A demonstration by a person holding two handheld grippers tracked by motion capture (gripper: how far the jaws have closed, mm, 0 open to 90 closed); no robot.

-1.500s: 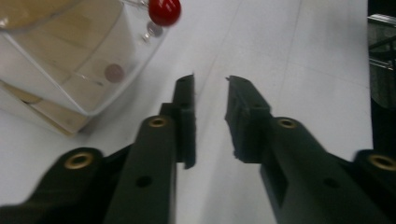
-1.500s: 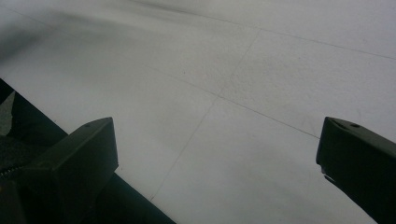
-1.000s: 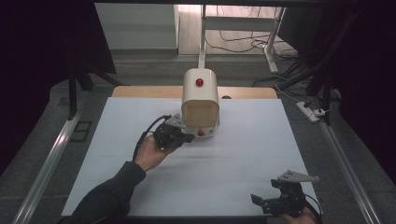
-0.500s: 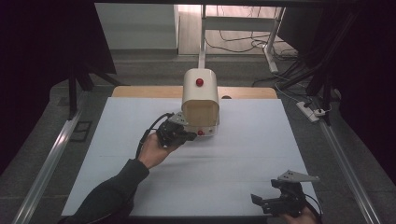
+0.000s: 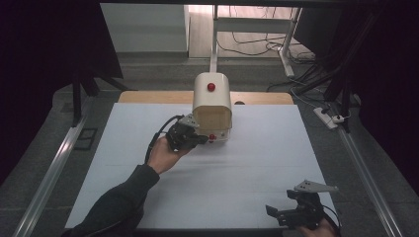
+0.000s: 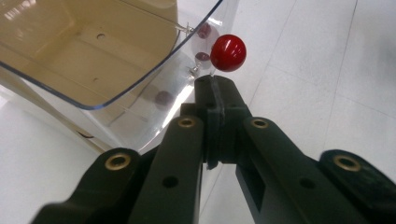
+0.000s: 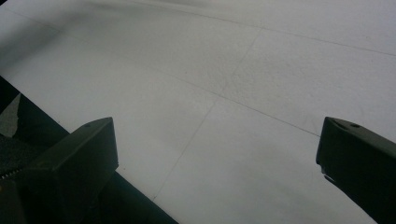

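A cream box (image 5: 212, 106) with a rounded top stands at the table's far middle. It has one red knob on top (image 5: 211, 87) and another low on its front (image 5: 211, 137). My left gripper (image 5: 202, 139) reaches the box's front from the left. In the left gripper view it (image 6: 215, 84) is shut, its tips just under the red knob (image 6: 228, 52) on the clear lid (image 6: 154, 60). Whether the jaws pinch the lid's edge is unclear. My right gripper (image 5: 280, 202) stands open over bare table at the near right (image 7: 217, 149).
The white tabletop (image 5: 247, 168) stretches between the two grippers. A wooden strip (image 5: 148, 97) runs along its far edge. Metal rails (image 5: 54, 168) flank both sides. Cables and a power strip (image 5: 328, 118) lie on the floor beyond the right corner.
My left gripper has crept slightly forward and right, closer to the box's lower knob. The right gripper has stayed where it was.
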